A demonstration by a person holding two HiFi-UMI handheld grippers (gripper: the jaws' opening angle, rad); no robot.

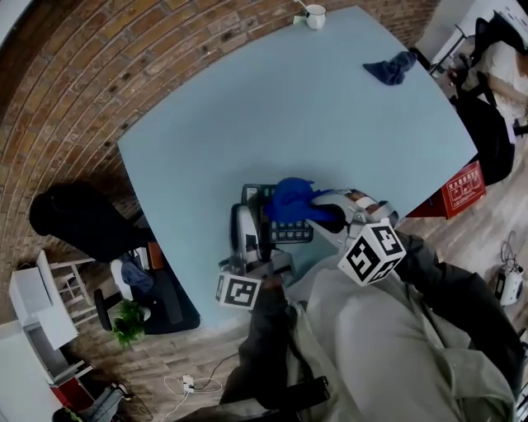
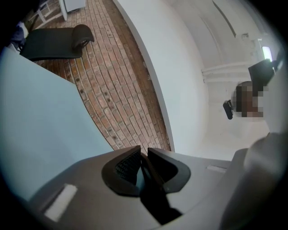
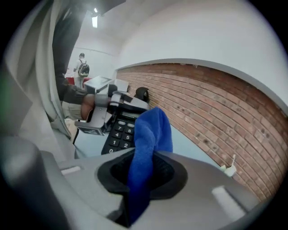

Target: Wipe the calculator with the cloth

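The calculator point(image 1: 287, 232) is seen at the near edge of the light blue table point(image 1: 289, 107), just in front of the person, with its dark keypad facing up. The left gripper point(image 1: 247, 221) is laid along the calculator's left side. In the left gripper view its jaws are drawn almost together on a thin dark edge, and in the right gripper view that edge is seen to be the side of the calculator, so the calculator is clamped there.

The cloth point(image 1: 290, 200) – a bright blue one – is pinched between the jaws of the right gripper point(image 1: 326, 210). In the right gripper view it is seen standing up out of the closed pads in a folded bunch, with a tail hanging below them. From the head view the bunch is placed over the far right part of the calculator, above the display end; whether it is pressed on the surface cannot be told.

A second cloth point(image 1: 392, 67) of darker blue is left crumpled near the far right edge of the table, well apart from the calculator, and a white cup point(image 1: 315, 16) is set at the far edge. On the brick floor point(image 1: 124, 66) a black chair point(image 1: 82, 218) is seen to the left, and a red box point(image 1: 462, 188) beside the table's right edge.
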